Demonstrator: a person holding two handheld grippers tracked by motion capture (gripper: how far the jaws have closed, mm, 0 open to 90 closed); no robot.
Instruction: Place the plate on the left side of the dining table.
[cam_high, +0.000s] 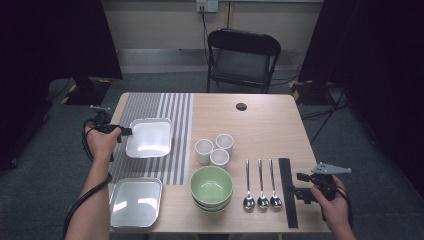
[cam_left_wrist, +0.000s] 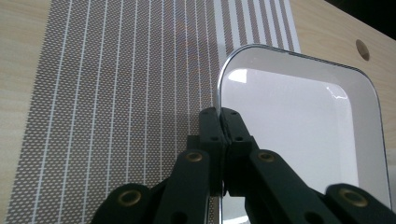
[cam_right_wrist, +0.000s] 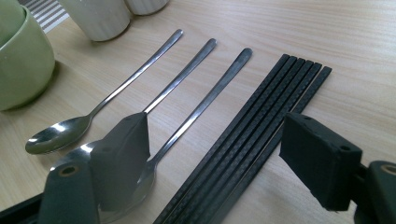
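Left gripper (cam_left_wrist: 219, 114): pinching the left rim of the far tray (cam_high: 149, 137) on the striped mat (cam_high: 172, 107)
Near tray (cam_high: 136, 202): unplaced on the surface (cam_high: 260, 125)
Right gripper (cam_right_wrist: 215, 154): spread over the chopsticks (cam_right_wrist: 261, 135), nothing gripped

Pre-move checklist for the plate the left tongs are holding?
1. Left tongs shut on the rim of the far plate: ok.
2. Plate over the striped placemat: ok.
3. Plate lifted off the mat: cannot tell.
4. Near plate apart from the held one: ok.
5. White cups apart from the plate's right edge: ok.
6. Right tongs open beside the spoons and chopsticks, holding nothing: ok.
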